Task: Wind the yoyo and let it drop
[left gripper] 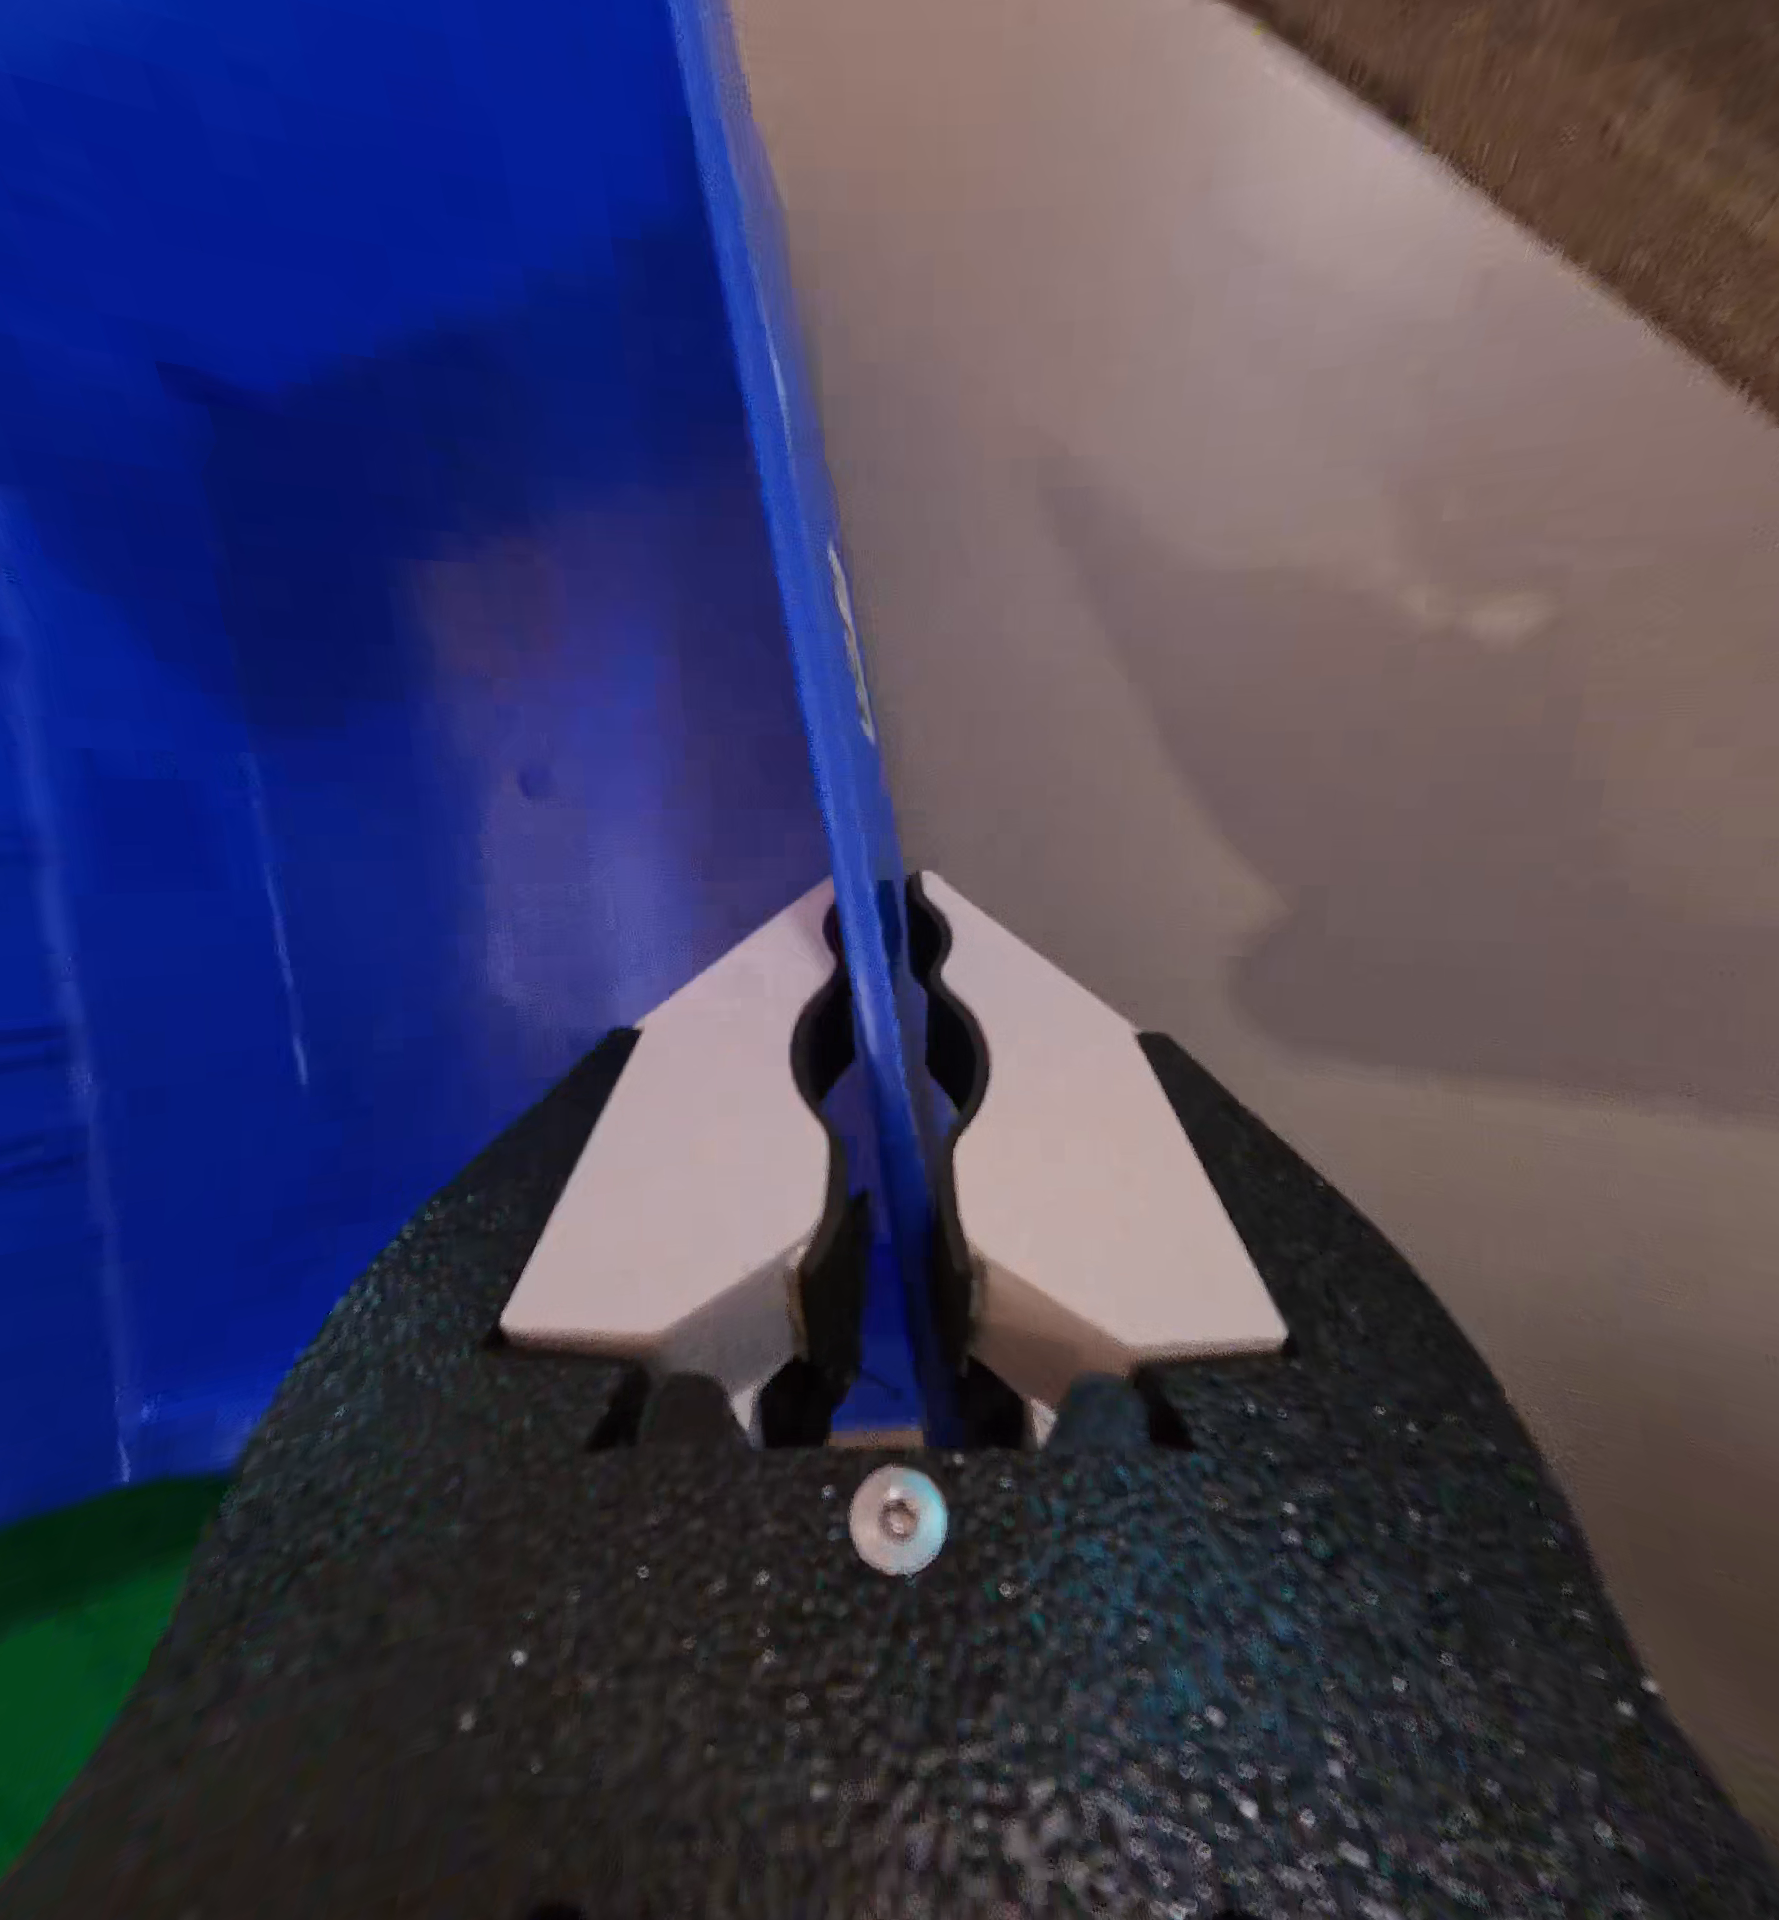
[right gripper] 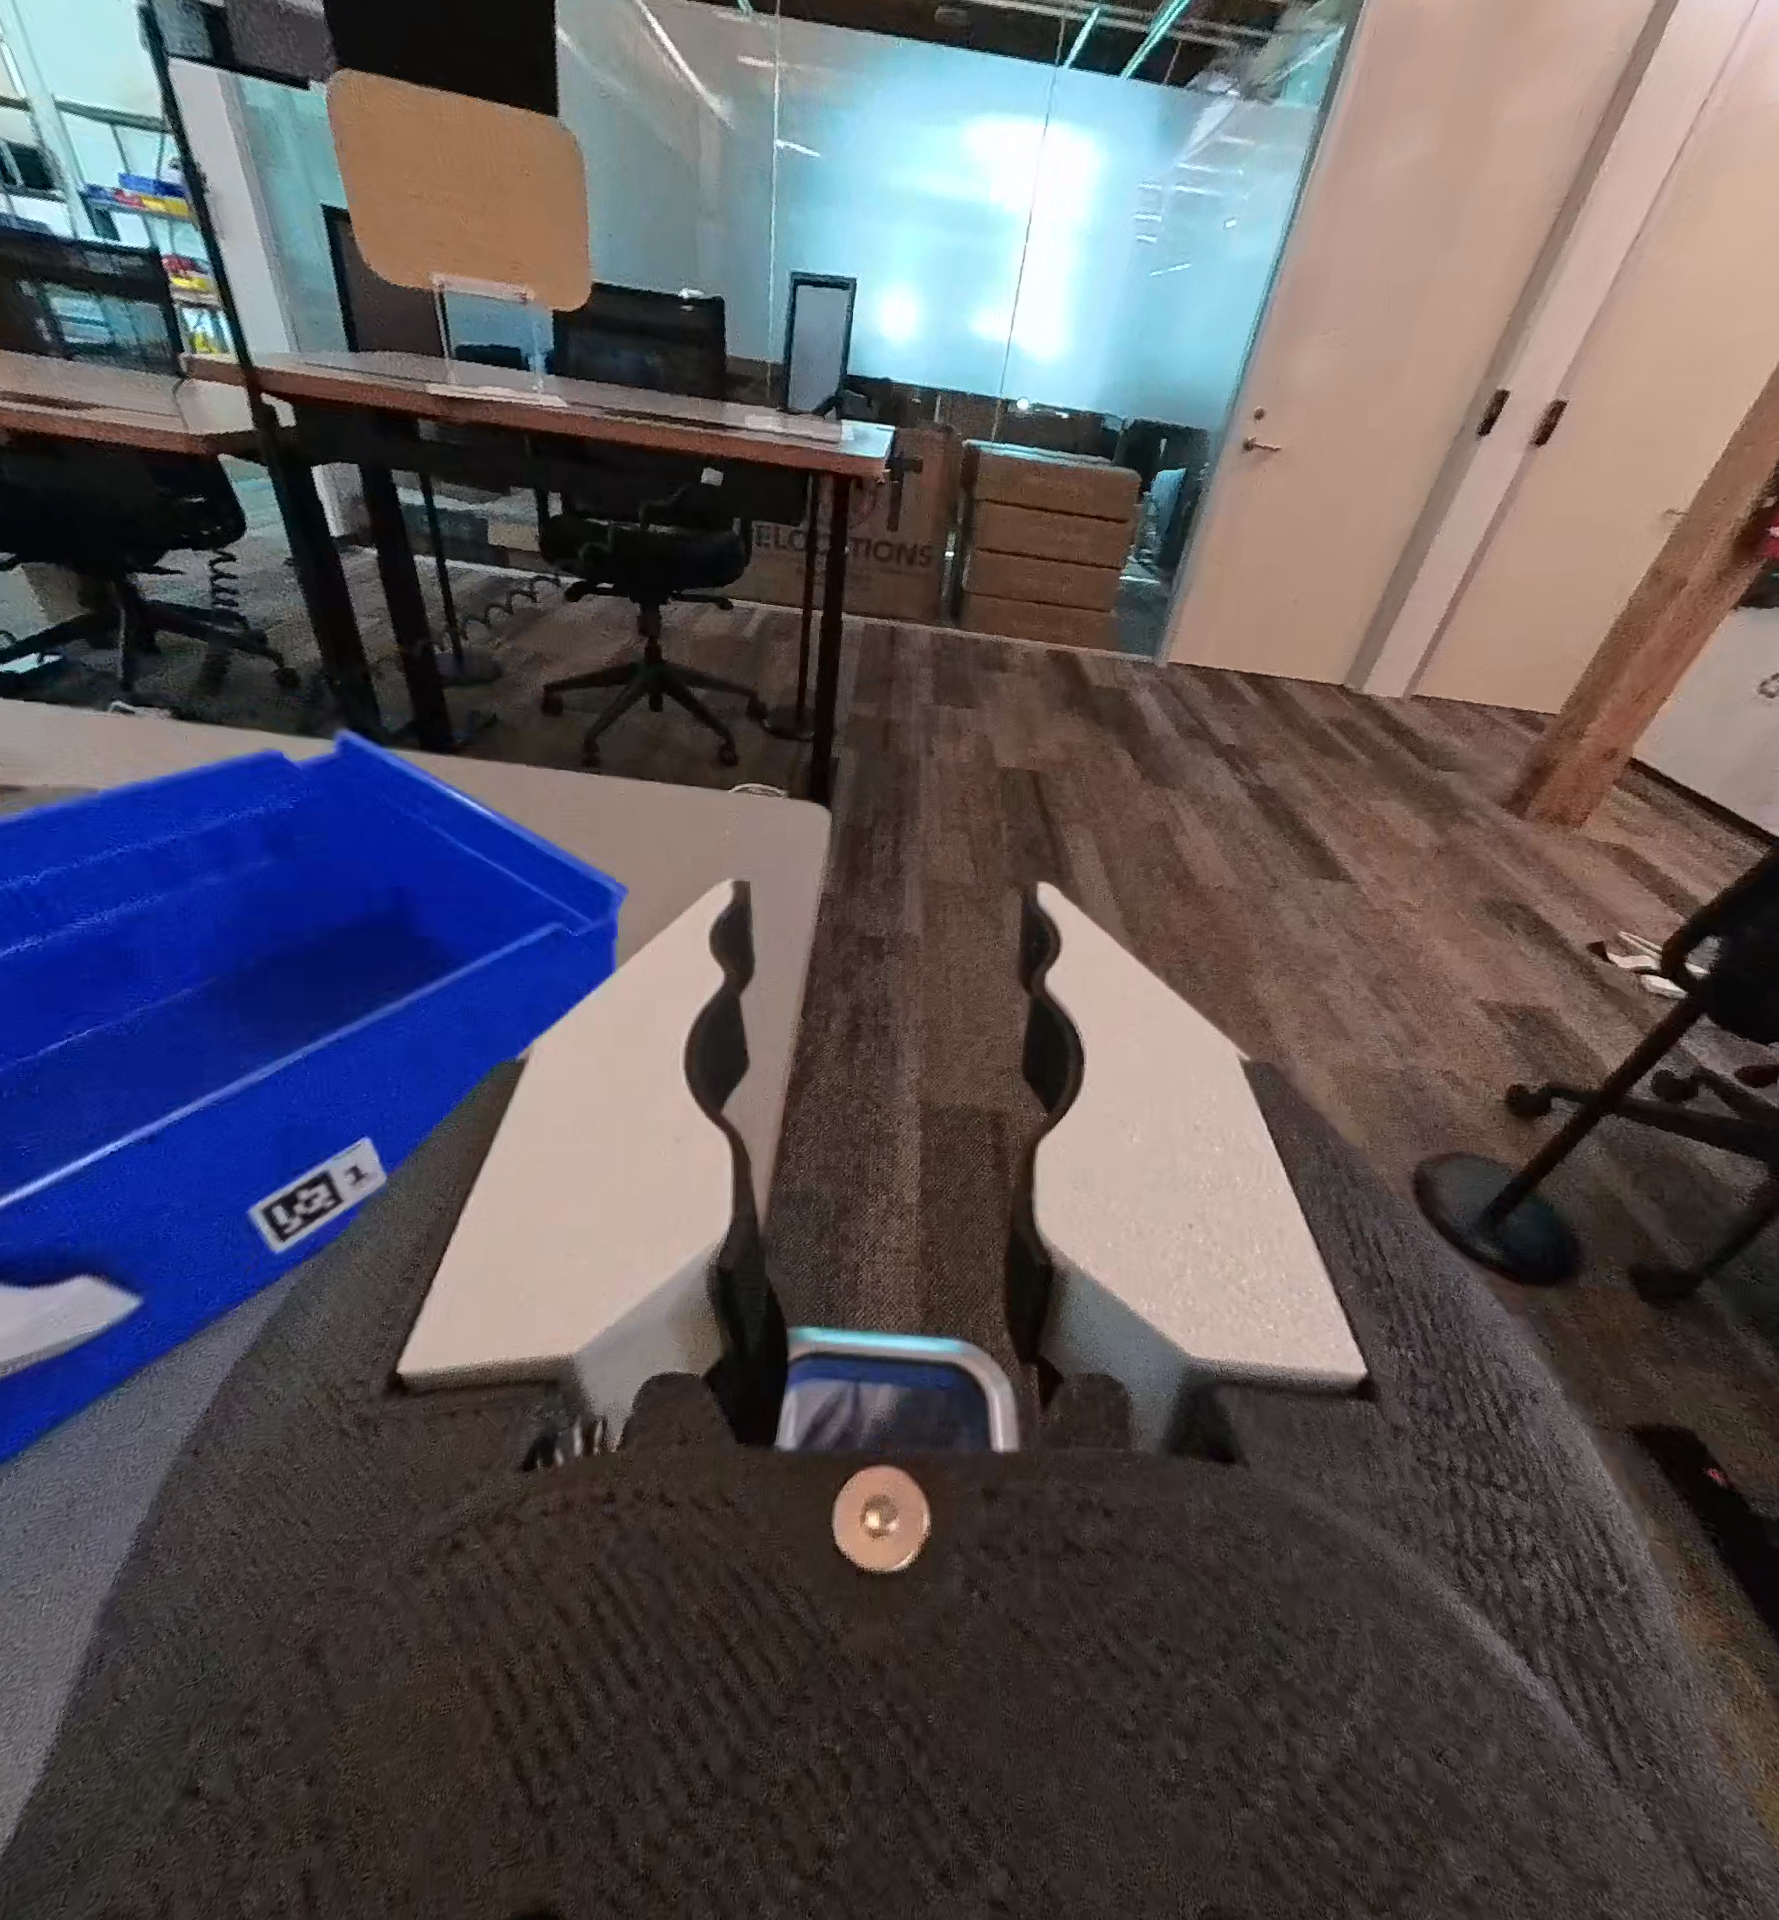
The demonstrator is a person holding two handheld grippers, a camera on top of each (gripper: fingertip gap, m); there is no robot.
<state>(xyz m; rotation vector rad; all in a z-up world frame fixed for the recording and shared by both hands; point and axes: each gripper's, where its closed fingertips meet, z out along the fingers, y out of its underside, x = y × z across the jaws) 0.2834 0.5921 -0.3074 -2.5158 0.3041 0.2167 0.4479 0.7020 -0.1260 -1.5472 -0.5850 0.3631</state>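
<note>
Grey laminate covers the counter [right gripper: 656, 821], and the blue bin [right gripper: 241, 997] stands on it near its corner; I take this bin as my landmark. Beyond the bin, carpet floor [right gripper: 1176, 883] runs to a glass wall. My left tongs [left gripper: 880, 1039] are closed on the thin side wall of the bin, with the bin interior to their left. My right tongs [right gripper: 890, 1039] are spread apart and hold nothing, just right of the bin, past the counter edge. I cannot see the yoyo inside the bin or anywhere else.
</note>
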